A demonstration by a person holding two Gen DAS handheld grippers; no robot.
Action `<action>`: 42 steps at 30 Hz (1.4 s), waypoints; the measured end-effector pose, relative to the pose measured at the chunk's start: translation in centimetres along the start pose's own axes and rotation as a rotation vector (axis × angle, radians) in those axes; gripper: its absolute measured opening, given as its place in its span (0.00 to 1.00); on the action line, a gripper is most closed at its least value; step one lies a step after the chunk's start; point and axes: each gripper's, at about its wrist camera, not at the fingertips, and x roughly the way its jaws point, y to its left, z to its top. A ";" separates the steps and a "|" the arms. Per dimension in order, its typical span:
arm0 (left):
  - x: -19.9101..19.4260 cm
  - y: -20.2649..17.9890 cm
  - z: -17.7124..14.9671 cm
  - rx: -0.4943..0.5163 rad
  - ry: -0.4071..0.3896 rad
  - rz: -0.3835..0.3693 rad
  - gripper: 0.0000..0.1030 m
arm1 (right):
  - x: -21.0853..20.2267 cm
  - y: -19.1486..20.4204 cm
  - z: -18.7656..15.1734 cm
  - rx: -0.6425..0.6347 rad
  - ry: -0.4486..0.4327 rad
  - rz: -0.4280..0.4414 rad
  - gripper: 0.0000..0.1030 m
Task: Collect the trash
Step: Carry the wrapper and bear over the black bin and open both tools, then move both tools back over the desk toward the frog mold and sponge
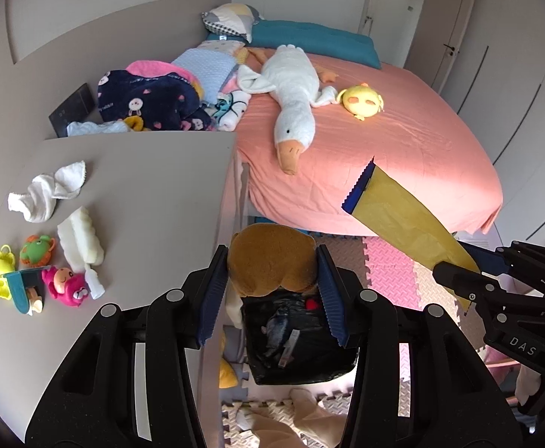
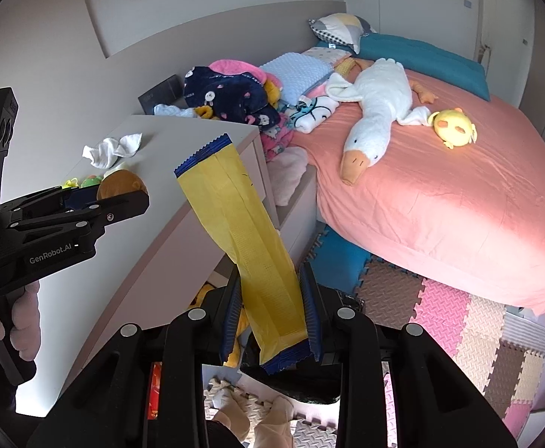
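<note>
Right wrist view: my right gripper (image 2: pixel 272 311) pinches the yellow wrapper (image 2: pixel 242 231) low, so it could flop past the black bin bag (image 1: pixel 294 339) below my left gripper (image 1: pixel 272 295), which clamps a brown plush (image 1: pixel 272 261).

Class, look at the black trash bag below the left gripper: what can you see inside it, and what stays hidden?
Inside the black trash bag lie a dark crumpled wrapper, a pale strip beside it and something small and red. The brown plush toy held in the left gripper covers the bag's far edge; deeper contents are hidden.
</note>
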 end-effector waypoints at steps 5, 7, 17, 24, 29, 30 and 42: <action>0.8 -1.8 0.2 0.045 0.013 -0.036 0.45 | -0.4 -1.6 -0.4 0.039 -0.005 -0.025 0.31; 1.1 -2.5 0.1 0.060 0.019 -0.045 0.45 | -0.6 -2.1 -0.6 0.050 -0.004 -0.033 0.31; 1.9 -3.8 -0.3 0.099 0.050 -0.073 0.67 | -0.9 -3.4 -1.1 0.095 0.007 -0.041 0.45; 0.7 -3.1 0.1 0.062 -0.010 -0.015 0.94 | -3.4 -4.8 -0.4 0.195 -0.133 -0.060 0.76; 0.7 -2.3 0.3 0.051 -0.006 -0.003 0.94 | -3.3 -5.0 -0.1 0.202 -0.138 -0.070 0.76; 0.7 -2.2 0.3 0.051 -0.008 -0.001 0.94 | -3.3 -5.1 -0.1 0.202 -0.136 -0.070 0.76; -0.3 0.5 -0.7 -0.002 -0.019 0.027 0.94 | -1.9 -2.7 0.5 0.147 -0.115 -0.033 0.76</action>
